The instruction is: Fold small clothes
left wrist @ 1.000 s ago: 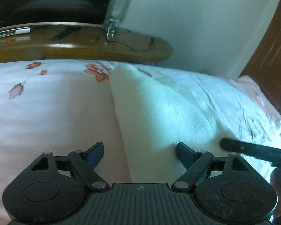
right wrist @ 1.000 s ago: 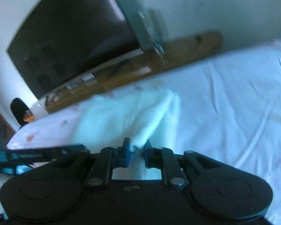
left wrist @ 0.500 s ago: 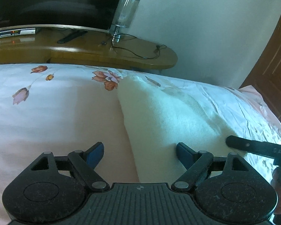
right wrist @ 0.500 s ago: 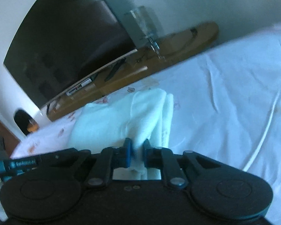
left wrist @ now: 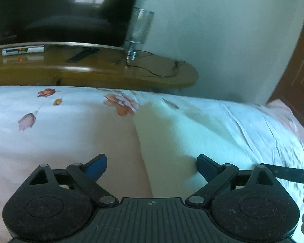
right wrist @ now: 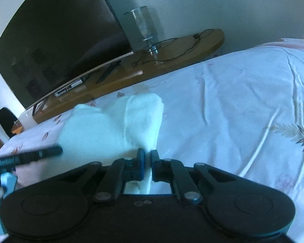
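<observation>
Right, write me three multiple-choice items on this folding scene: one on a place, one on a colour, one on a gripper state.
1. Where does the white cloth lie?
A. on the flowered bedsheet
B. on the wooden shelf
C. on the floor

2. What colour are the pads on the left gripper fingers?
A. red
B. blue
C. yellow

3. How does the right gripper stand?
A. wide open over bare sheet
B. shut on the cloth
C. shut on a glass

Key: 1 A, the cloth spreads over the sheet in both views. 2 B, the pad shows blue in the left wrist view. 3 B, white fabric is pinched between its nearly closed fingers, while the left gripper is open.
</observation>
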